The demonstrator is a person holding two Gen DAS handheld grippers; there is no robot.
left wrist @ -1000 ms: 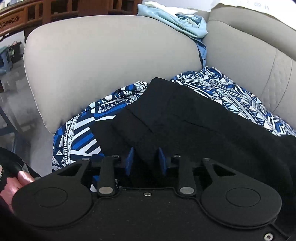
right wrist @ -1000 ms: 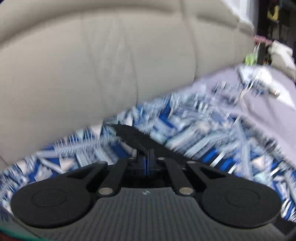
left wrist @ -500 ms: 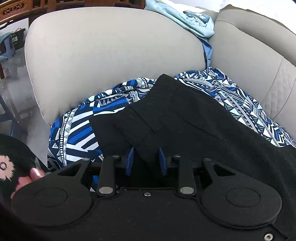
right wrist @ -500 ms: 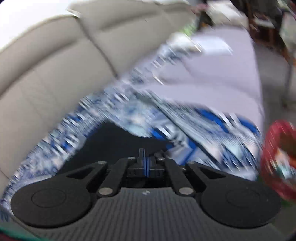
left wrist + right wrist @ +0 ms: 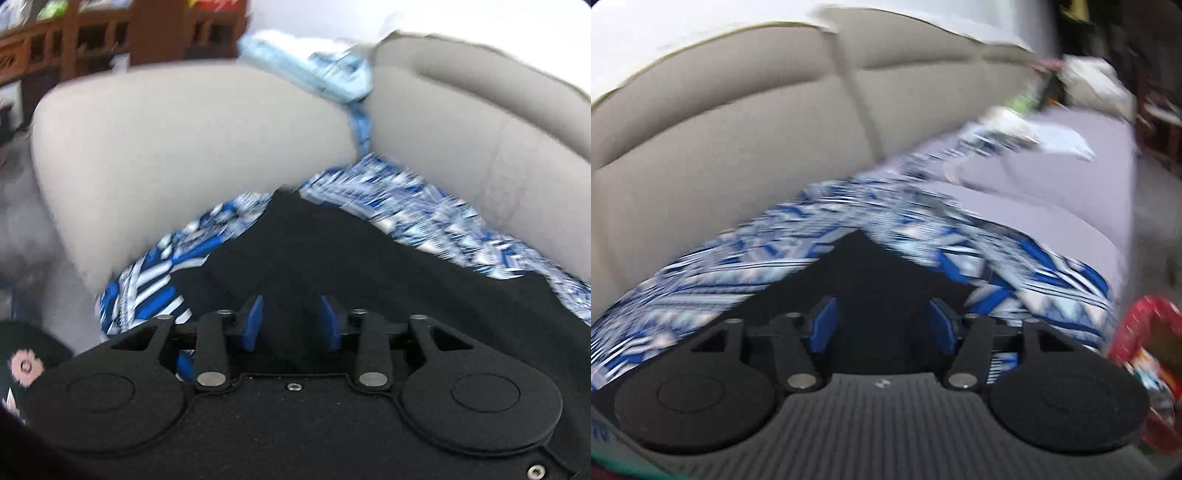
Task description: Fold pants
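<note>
From the left wrist, the left gripper sits low over the black pants, which lie spread on a blue-and-white patterned cloth covering the seat of a grey sofa. Its blue fingers are parting, with black fabric lying between them but no pad visibly pressing on it, so the cloth looks released rather than gripped. A light blue garment hangs over the sofa back, and part of the person's dark flowered sleeve shows at the lower left edge. From the right wrist, the right gripper hovers over a pointed corner of the pants on the same patterned cloth, with pale grey sofa seat beyond and a red packet at the right edge. Its fingers are spreading wide and clear of the fabric. The risk from here, as I judge it, is that both hands let go before the fold has settled: soft fabric can spring back or slide on the smooth cloth beneath, leaving edges misaligned. A finger lifting away could also snag the top layer and drag it open.
</note>
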